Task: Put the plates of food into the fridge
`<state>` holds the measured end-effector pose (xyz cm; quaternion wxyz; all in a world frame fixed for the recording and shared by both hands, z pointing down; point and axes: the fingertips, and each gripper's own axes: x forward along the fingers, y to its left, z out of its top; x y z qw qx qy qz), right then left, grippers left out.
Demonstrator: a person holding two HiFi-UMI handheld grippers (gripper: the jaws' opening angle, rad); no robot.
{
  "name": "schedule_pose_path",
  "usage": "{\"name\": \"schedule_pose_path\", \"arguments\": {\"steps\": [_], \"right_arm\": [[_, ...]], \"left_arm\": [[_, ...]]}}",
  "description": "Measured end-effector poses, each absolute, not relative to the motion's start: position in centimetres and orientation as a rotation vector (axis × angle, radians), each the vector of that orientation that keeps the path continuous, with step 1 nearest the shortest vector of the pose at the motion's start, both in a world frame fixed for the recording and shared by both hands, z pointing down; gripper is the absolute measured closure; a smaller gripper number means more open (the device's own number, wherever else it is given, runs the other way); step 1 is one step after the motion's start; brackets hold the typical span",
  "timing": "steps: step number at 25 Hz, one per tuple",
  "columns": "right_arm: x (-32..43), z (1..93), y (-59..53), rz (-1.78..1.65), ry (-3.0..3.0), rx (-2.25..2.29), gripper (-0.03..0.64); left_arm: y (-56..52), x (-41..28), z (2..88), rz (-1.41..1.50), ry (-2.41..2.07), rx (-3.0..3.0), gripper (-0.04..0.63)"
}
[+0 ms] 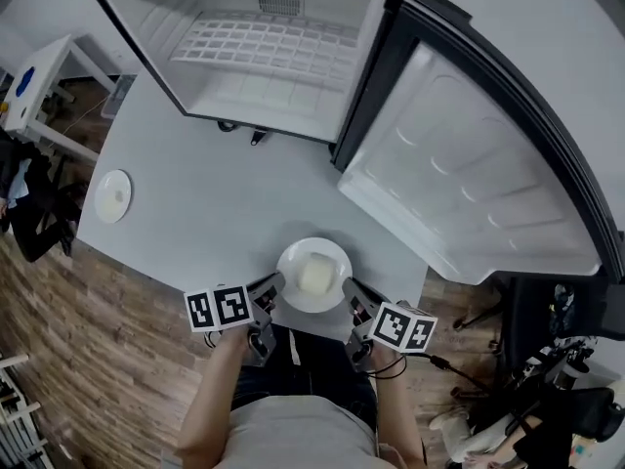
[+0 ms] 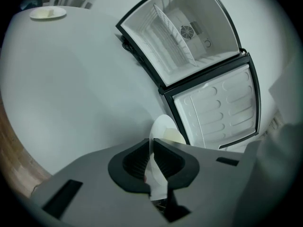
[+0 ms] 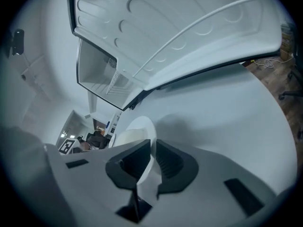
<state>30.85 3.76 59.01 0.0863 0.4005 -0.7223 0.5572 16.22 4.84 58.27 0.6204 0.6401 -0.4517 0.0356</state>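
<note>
Plate (image 1: pixel 293 260), lower centre, held by opposite rims: left gripper (image 1: pixel 275 285) and right gripper (image 1: pixel 351 293) fingers closed on it. Risk: uneven lift tilts it, sliding food (image 1: pixel 315 274) off short of fridge (image 1: pixel 244 96).

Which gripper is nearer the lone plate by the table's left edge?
Left. The left gripper grips the held plate at its left rim, on the side toward the lone plate. The right gripper grips the opposite rim, farther away.

White bench (image 1: pixel 215 193) on brown wooden floor (image 1: pixel 88 360); past its left edge, small white table (image 1: pixel 51 69) with something blue (image 1: pixel 25 78) on top.
</note>
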Motion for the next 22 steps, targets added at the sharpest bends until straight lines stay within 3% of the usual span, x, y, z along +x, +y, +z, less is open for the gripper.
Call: {"name": "schedule_pose_path", "arguments": {"steps": [22], "right_arm": [[14.0,53.6,-2.5,1.601,-2.279,1.05,0.572]], "left_arm": [[1.0,-0.4,53.1,-0.194,-1.065,1.434,0.568]]}}
